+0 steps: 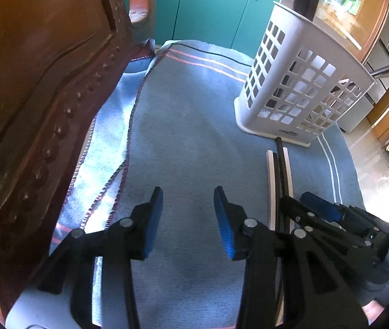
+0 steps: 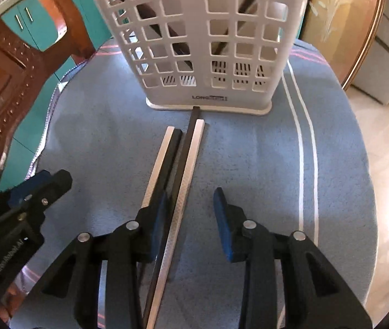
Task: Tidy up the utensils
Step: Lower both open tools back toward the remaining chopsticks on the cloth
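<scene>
Chopsticks (image 2: 179, 161) slim, square-edged, black-and-white; white plastic lattice caddy (image 2: 202, 41); woven blue cloth (image 2: 106, 137)

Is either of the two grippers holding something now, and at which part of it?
Nothing is held. The left gripper is open over bare blue cloth. The right gripper is open around the long black and white chopsticks, which lie on the cloth.

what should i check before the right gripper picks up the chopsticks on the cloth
1. Right gripper jaws apart: ok.
2. Chopsticks between its fingers: not ok, they run beside the left pad, none centred.
3. Only one pair in the way: cannot tell, several sticks lie bunched.
4. Left gripper clear of the chopsticks: ok, empty over the blue cloth.
5. White utensil basket upright: ok.
6. Room in the basket: cannot tell, dark handles already inside.
</scene>
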Tool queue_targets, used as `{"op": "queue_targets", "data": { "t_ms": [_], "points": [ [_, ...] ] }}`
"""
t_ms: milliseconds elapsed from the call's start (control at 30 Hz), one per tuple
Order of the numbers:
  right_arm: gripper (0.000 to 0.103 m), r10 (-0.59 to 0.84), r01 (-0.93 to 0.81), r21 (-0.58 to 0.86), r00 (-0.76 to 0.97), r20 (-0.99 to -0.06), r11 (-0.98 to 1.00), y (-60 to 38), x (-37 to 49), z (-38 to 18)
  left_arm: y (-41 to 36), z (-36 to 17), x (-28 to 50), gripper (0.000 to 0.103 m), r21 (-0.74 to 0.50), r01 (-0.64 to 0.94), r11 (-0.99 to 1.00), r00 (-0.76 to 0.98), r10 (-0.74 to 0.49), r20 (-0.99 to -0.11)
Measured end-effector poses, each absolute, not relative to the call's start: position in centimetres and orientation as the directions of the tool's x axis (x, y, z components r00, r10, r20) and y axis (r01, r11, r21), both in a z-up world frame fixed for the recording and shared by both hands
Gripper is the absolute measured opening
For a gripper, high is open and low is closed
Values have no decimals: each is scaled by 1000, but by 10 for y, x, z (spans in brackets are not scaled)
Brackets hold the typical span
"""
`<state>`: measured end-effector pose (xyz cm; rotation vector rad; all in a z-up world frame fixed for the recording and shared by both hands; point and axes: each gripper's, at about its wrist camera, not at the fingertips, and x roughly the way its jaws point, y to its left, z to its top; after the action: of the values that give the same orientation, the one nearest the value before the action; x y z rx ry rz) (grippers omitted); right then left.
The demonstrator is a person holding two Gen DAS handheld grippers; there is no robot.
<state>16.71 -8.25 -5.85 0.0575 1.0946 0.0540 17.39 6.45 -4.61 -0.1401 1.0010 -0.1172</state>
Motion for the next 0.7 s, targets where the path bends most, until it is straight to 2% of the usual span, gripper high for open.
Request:
{"op": "queue_targets", "data": {
  "t_ms": [67, 233, 467, 700],
  "points": [
    [15, 97, -34, 92, 460, -883, 995, -80, 165, -60, 65, -46, 174, 40, -174, 36, 984, 535, -166, -829],
    [12, 124, 8, 145, 473, -872, 989, -86, 160, -62, 64, -46, 174, 40, -175, 44, 984, 534, -171, -828],
    [12, 206, 89, 291, 514, -833, 953, -126, 146, -52, 58, -44, 171, 43, -170, 69, 983, 541, -180, -822],
    [13, 145, 198, 277, 505, -851, 940, -154, 143, -56, 46, -44, 168, 45, -163, 118, 979, 534, -201, -821]
  ]
}}
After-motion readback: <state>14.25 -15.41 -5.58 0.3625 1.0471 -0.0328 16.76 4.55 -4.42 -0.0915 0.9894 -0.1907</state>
